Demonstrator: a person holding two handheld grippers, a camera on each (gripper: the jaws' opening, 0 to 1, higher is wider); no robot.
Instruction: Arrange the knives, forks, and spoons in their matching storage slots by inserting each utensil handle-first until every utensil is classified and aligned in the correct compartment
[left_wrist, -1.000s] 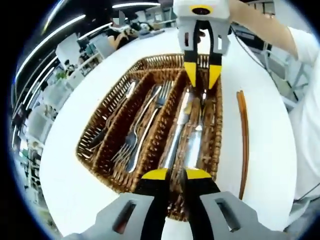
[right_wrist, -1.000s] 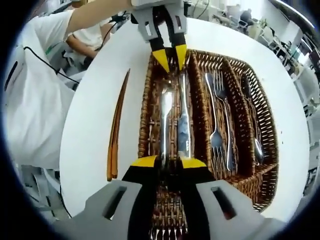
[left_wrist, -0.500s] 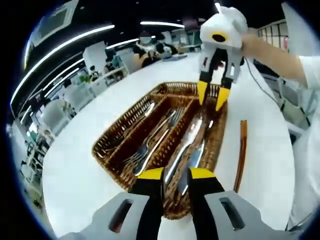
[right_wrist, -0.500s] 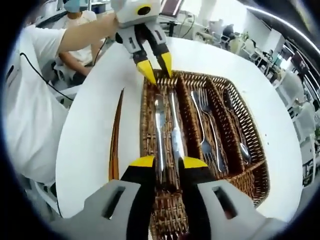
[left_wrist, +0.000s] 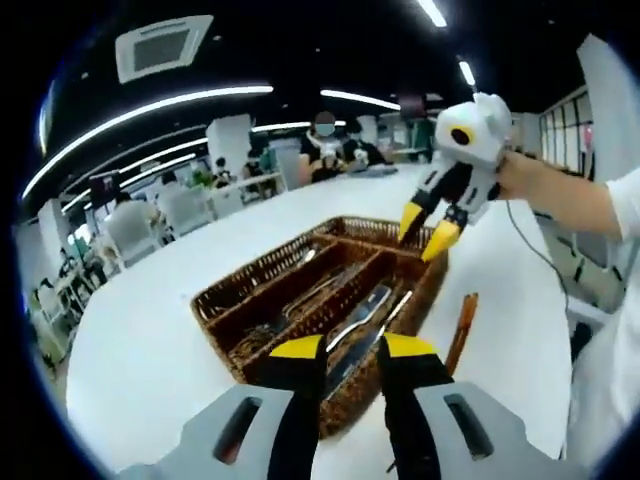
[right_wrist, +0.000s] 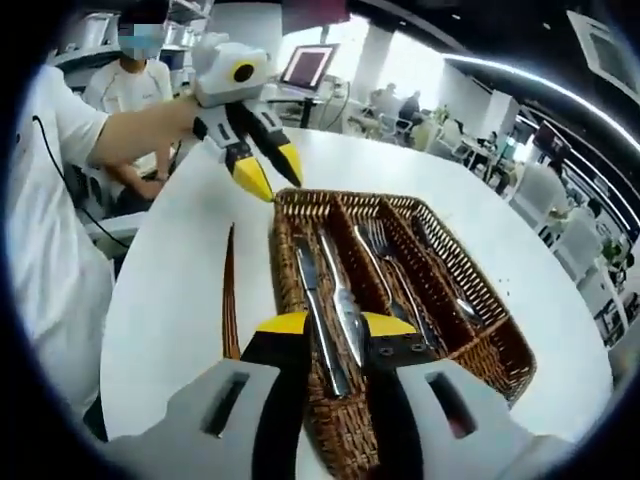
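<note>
A brown wicker cutlery basket (left_wrist: 226, 294) (right_wrist: 497, 348) with three long compartments lies on a white table. Two knives (right_wrist: 333, 311) (left_wrist: 362, 316) lie side by side in the compartment nearest the chopsticks. Forks (right_wrist: 386, 266) (left_wrist: 303, 294) fill the middle one, and spoons (right_wrist: 441, 262) the far one. My left gripper (left_wrist: 353, 350) (right_wrist: 272, 174) hovers open above one end of the basket, holding nothing. My right gripper (right_wrist: 338, 328) (left_wrist: 426, 229) hangs open over the opposite end, also with nothing in it.
A pair of brown chopsticks (right_wrist: 228, 300) (left_wrist: 460, 326) lies on the white table (left_wrist: 150, 340) beside the basket's knife side. The person's white sleeve (right_wrist: 50, 250) is at the table edge. Seated people (left_wrist: 325, 140) and chairs (left_wrist: 135, 225) stand beyond the table.
Both grippers have risen and drawn back from the basket's ends, and both views have tilted up toward the room. The cutlery has not moved.
</note>
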